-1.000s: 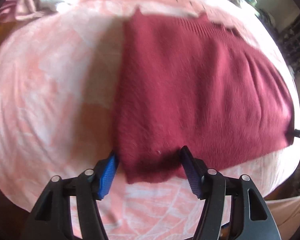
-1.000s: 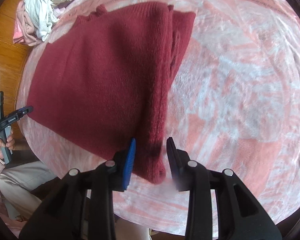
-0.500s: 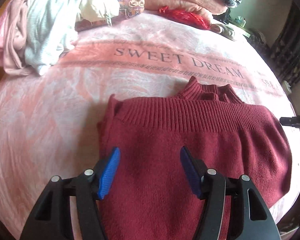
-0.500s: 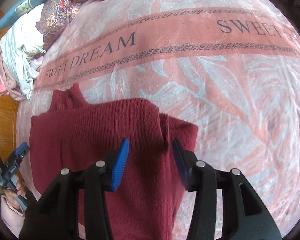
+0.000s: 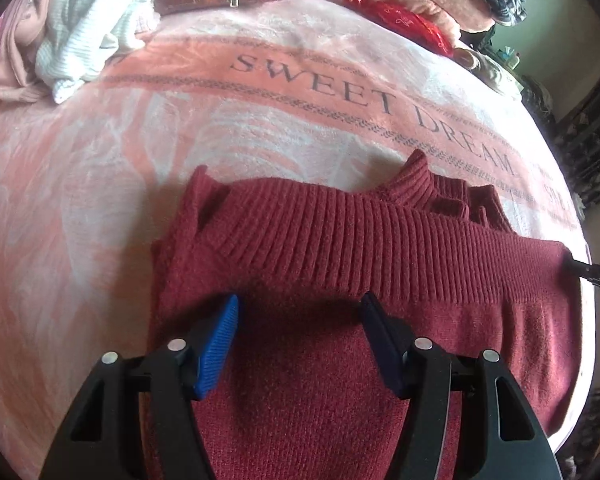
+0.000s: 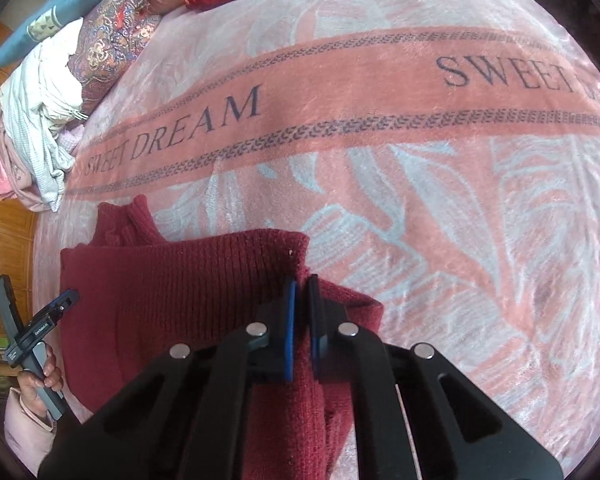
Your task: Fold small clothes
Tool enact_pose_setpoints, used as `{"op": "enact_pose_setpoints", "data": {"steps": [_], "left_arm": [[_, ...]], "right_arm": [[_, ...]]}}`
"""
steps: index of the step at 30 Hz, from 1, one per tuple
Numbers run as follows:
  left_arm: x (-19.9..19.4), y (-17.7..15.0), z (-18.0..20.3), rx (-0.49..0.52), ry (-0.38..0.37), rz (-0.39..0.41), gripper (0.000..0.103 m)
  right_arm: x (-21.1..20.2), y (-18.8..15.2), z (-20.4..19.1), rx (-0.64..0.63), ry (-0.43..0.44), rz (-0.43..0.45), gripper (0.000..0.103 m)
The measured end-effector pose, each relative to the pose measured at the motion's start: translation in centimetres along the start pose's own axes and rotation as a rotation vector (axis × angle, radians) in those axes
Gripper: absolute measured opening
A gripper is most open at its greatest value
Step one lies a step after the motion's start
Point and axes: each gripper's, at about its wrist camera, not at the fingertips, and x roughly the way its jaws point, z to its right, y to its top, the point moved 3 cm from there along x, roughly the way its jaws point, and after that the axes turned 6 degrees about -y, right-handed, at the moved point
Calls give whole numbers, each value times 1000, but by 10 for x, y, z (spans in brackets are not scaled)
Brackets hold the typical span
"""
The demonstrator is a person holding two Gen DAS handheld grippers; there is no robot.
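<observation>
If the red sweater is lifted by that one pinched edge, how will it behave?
Probably floppy: the sweater is soft knit, already folded in layers. Lifted by the right hand-held gripper alone, it would likely sag and unfold. It should drag, not slide, on the fleecy blanket.

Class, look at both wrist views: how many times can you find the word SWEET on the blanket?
2. In the right wrist view, one SWEET sits at the left before DREAM; another at the right edge. More may lie beyond the frame.

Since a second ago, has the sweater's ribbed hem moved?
Yes. The ribbed hem now lies folded up toward the blanket's SWEET DREAM lettering, near the collar.
</observation>
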Motion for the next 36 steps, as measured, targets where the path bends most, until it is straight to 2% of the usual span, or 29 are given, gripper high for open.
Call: {"op": "enact_pose_setpoints", "data": {"steps": [3,6,7,8,10,14,17,21,23,26,29,36], "left_arm": [[7,-4,9,67,64,-3,64],[10,-4,15,122,102,3,66],[10,-5,15,123,101,5,67],[9,-5,14,119,94,5,67],[5,-4,13,105,74,4,68],[-9,-7,14,69,11,-4,69],[-19,-15,24,64,-47,-13,69],[-27,-31,42,96,-26,-31,69],[-29,-40,46,104,-18,-37,69],[-28,-51,48,113,20,-46,69],[-22,-59,42,110,46,-60,69],[-11,-62,39,122,54,-74,74]], "right_arm": [[23,-9,2,-1,-62,-39,5],[23,-10,-3,-30,-92,-27,6],[17,-10,-6,-38,-89,-19,12],[10,-10,-6,-35,-88,-8,21],[-5,-15,-6,-34,-71,-4,32],[-32,-40,-6,-51,-61,-23,33],[-46,-70,-6,-49,-26,-54,46],[-47,-110,-4,-59,-13,-112,46],[-44,-118,0,-51,-17,-132,47],[-38,-118,9,-17,-16,-147,52],[-26,-115,14,10,36,-181,52],[-3,-119,22,53,116,-242,57]]}}
